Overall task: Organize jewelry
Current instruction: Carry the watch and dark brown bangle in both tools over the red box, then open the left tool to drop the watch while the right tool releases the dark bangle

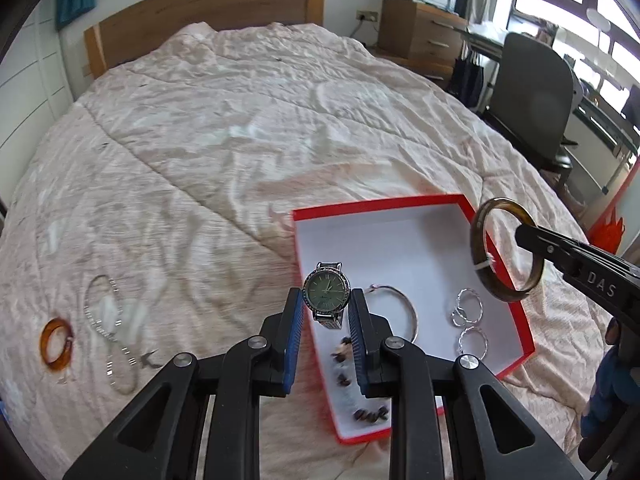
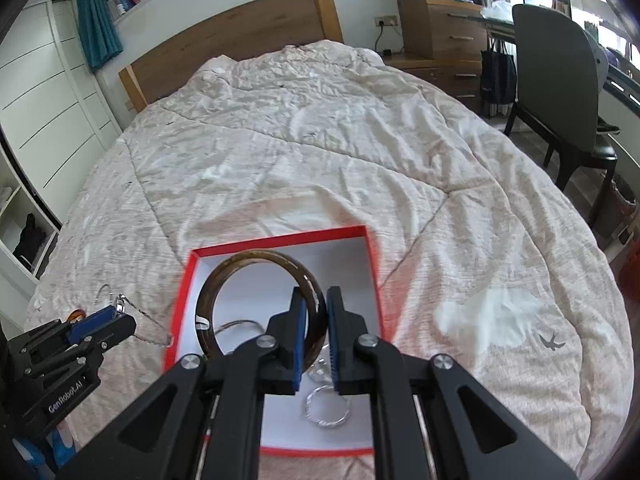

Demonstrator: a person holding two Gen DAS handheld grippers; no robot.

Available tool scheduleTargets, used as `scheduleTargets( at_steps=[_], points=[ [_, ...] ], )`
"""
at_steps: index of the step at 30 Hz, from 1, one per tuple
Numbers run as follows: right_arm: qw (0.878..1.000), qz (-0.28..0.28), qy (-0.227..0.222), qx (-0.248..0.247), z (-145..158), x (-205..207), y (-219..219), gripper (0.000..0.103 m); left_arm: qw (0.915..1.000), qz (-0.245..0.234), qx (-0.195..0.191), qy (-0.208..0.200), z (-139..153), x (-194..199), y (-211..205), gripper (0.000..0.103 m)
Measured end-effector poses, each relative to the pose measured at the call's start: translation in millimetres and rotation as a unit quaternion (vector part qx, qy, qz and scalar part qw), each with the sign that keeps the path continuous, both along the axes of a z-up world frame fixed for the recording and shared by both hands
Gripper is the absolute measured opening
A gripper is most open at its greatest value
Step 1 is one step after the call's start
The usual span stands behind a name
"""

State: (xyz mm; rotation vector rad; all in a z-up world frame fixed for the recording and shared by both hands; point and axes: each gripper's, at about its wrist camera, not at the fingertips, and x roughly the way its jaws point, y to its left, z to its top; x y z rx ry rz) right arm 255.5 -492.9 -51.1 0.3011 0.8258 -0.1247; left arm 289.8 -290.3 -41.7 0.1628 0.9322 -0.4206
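On a bed covered with a crumpled pale pink quilt, an open red box with a white inside sits near the foot, and both handheld grippers hover above it. The left gripper has its blue-padded fingers closed part way on a silver wristwatch, gripping it by the sides of the case over the box's left edge. The right gripper has its fingers almost fully closed on the rim of a dark brown bangle, holding it upright above the box's middle. By my reading, the sorting is well under way but not finished. Already lying in the box are a thin silver hoop bracelet, two small twisted silver rings with a third silver ring just below them, and a string of dark beads along the left wall. The watch and bangle still have to be set down inside. Left out on the quilt, well apart from the box on its left side, are a small amber ring and a silver chain just beside it; these appear to be the last pieces to collect.
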Motion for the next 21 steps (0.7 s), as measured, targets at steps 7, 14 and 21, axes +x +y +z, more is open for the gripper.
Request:
scheduleTargets(
  at_steps=[7,14,21],
  points=[
    [1.000,-0.007,0.013,0.004,-26.8,14.5,-16.1,0.009,0.9996,-0.021,0.008,0.016,-24.2,11.3,-27.0,0.023],
    [1.000,-0.004,0.027,0.003,-45.8,22.6,-21.9,0.009,0.9989,-0.032,0.013,0.032,-45.0,16.1,-39.2,0.023],
    [0.999,0.002,0.047,-0.001,-60.9,24.3,-20.4,0.010,0.9980,-0.039,0.018,0.046,-59.8,16.3,-43.3,0.023]
  ],
)
